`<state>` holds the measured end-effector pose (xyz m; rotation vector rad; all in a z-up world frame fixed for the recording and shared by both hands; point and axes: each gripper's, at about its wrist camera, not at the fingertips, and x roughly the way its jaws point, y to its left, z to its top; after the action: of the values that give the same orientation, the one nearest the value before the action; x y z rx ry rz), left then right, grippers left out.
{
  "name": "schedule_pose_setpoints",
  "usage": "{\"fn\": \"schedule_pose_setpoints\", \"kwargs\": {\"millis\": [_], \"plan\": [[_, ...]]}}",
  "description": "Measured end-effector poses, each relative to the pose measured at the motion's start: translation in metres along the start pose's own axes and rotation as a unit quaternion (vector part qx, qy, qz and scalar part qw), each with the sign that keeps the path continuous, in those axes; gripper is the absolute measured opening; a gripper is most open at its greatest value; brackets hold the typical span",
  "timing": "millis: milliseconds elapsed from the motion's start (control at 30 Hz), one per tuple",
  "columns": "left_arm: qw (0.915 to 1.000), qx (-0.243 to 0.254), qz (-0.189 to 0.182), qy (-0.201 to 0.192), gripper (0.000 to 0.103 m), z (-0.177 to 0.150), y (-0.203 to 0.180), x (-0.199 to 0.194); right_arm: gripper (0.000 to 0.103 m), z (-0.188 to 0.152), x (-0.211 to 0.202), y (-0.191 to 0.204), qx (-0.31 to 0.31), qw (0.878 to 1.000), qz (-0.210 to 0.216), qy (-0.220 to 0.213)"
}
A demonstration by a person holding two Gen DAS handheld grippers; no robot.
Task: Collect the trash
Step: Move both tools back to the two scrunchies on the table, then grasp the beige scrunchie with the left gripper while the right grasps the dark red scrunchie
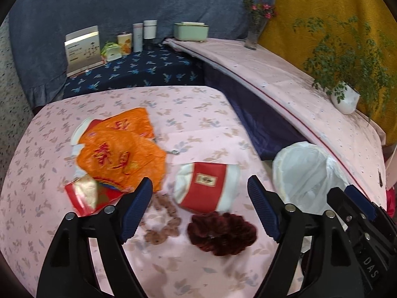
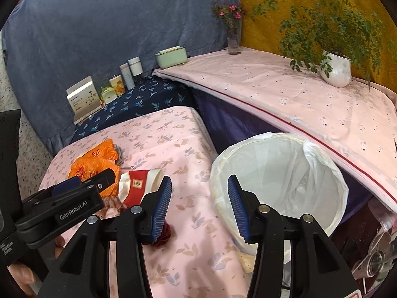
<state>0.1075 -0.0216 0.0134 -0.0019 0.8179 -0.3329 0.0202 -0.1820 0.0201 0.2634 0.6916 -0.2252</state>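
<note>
The tabletop (image 1: 203, 104), draped in pink floral cloth, is ending in a rounded edge just beside the white-lined trash bin (image 2: 280, 173), which is standing open-mouthed below that edge with a dark gap behind it. Bare cloth is lying open between the bin and the trash pile.

The left claw (image 1: 200, 208) is hovering with its jaws apart and nothing between its pads, above the litter on the side of the pile away from the bin. The right claw (image 2: 200, 207) is also standing apart and empty, straddling the tabletop edge next to the bin's rim.

One red-and-white paper cup (image 1: 207, 190) is lying flattened nearest the bin. Beyond it sit two crumpled orange wrappers (image 1: 121, 154) and one red-and-gold packet (image 1: 86, 195), partly covered by the left claw. One dark red scrunchie (image 1: 222, 233) and one blurred ring of brownish beads (image 1: 163, 223) are lying under the left claw.
</note>
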Motion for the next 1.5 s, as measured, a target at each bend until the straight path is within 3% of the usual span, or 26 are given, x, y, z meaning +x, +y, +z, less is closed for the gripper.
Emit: {"fn": "schedule_pose_setpoints", "kwargs": {"millis": [467, 967, 1367, 1500], "plan": [[0.9974, -0.020, 0.058, 0.036, 0.077, -0.030, 0.053, 0.023, 0.046, -0.035, 0.037, 0.038, -0.032, 0.997, 0.023, 0.060], [0.9928, -0.023, 0.078, 0.088, 0.077, -0.052, 0.068, 0.065, 0.046, -0.053, 0.081, 0.052, -0.046, 0.993, 0.022, 0.109], [0.9924, -0.010, 0.085, 0.089, 0.071, -0.057, 0.066, 0.076, 0.046, -0.061, 0.102, 0.050, -0.040, 0.991, 0.021, 0.130], [0.9929, -0.005, 0.083, 0.085, 0.058, -0.056, 0.063, 0.075, 0.045, -0.061, 0.107, 0.049, -0.040, 0.991, 0.020, 0.126]]}}
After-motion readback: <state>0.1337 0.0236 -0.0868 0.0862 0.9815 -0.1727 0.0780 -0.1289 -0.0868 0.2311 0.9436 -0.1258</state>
